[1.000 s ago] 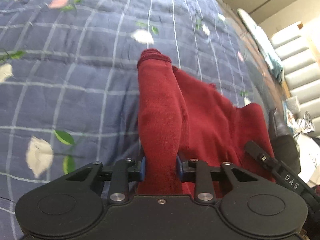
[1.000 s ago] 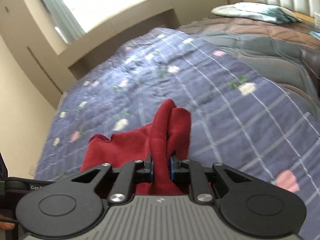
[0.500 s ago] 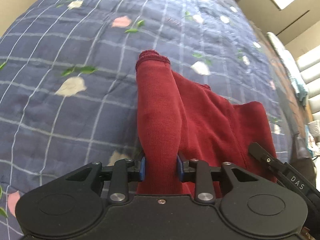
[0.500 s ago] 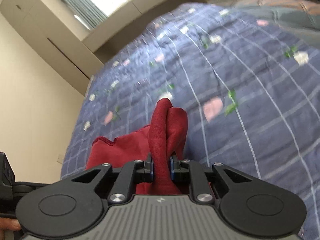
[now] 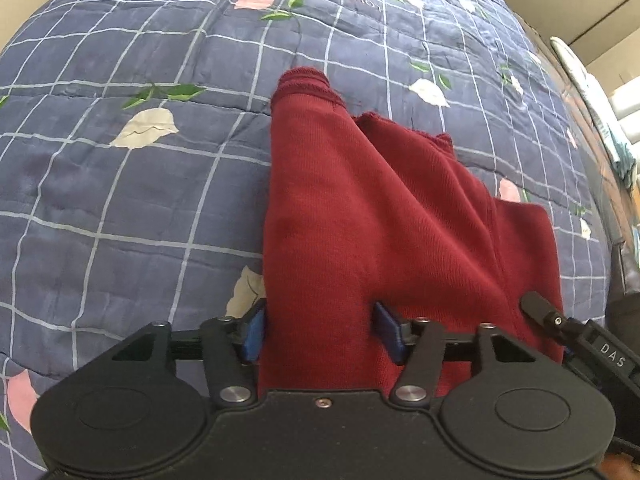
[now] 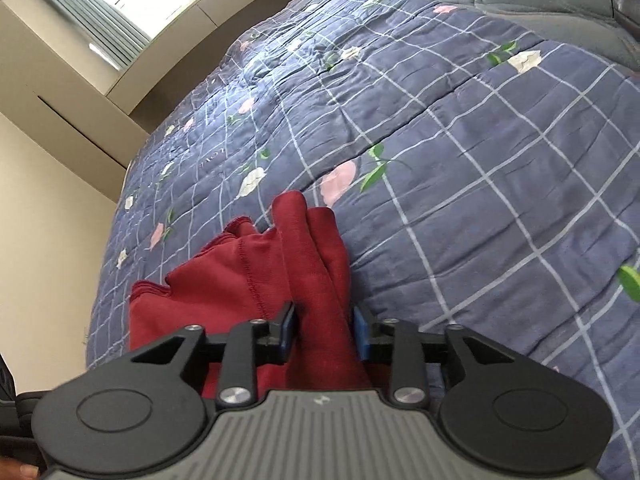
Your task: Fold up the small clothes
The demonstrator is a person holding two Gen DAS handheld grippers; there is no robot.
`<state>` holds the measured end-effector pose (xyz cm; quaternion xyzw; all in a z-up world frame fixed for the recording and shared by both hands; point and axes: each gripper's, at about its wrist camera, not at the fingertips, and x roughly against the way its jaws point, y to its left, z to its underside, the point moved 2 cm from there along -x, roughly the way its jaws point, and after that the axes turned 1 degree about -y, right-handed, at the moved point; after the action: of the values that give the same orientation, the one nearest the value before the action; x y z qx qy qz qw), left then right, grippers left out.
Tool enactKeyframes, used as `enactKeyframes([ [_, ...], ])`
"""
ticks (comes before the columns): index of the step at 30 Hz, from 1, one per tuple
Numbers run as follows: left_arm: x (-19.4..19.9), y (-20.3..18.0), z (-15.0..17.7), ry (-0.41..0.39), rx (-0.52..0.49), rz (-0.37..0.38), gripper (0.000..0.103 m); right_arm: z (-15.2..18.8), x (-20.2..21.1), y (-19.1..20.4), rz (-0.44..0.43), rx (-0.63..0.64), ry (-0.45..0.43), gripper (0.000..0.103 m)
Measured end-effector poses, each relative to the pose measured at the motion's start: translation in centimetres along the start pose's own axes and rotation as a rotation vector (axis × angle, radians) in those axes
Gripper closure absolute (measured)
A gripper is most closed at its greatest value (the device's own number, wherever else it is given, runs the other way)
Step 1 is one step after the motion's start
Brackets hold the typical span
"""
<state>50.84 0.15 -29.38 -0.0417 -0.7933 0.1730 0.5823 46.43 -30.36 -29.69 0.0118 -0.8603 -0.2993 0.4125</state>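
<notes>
A dark red knit garment lies on the blue floral quilt, folded with hems at its far end. It also shows in the right wrist view. My left gripper has its blue pads spread apart on either side of the cloth, which still lies between them. My right gripper also has its pads parted around a bunched fold of the garment. The other gripper's black body shows at the lower right of the left wrist view.
The quilt covers the bed all round the garment. A beige wall and a window are beyond the bed's far edge. A grey-brown cover lies at the upper right.
Both grippers' jaws have widened from a tight grip on the red cloth. The garment has come down onto the quilt and both cameras sit closer to the bed.
</notes>
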Motion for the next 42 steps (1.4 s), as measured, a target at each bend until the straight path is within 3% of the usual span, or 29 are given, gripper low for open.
enactKeyframes([
  [5, -0.6, -0.4, 0.4, 0.028, -0.002, -0.007, 0.025, 0.0, 0.9, 0.0, 0.019, 0.019, -0.004, 0.045],
  [7, -0.5, -0.5, 0.6, 0.024, -0.005, -0.014, 0.019, -0.1, 1.3, 0.1, 0.029, 0.037, -0.013, 0.028],
  [10, -0.2, -0.5, 0.8, 0.007, -0.002, -0.043, 0.012, -0.2, 2.0, 0.5, 0.036, 0.067, -0.027, 0.014],
  [16, 1.3, -0.4, 1.5, -0.046, 0.01, -0.099, 0.003, 0.0, 4.0, 1.4, 0.029, 0.125, -0.074, 0.001],
  [26, 7.6, -2.5, 6.2, -0.23, -0.043, -0.172, 0.001, 2.7, 12.1, 2.6, -0.035, 0.283, -0.178, 0.0],
  [35, 16.5, -5.4, 16.2, -0.367, -0.085, -0.222, 0.001, 7.2, 25.3, 1.2, -0.076, 0.445, -0.225, 0.0],
  [42, 24.5, -7.7, 24.2, -0.44, -0.143, -0.24, 0.001, 10.3, 35.1, 1.1, -0.11, 0.467, -0.217, 0.0],
])
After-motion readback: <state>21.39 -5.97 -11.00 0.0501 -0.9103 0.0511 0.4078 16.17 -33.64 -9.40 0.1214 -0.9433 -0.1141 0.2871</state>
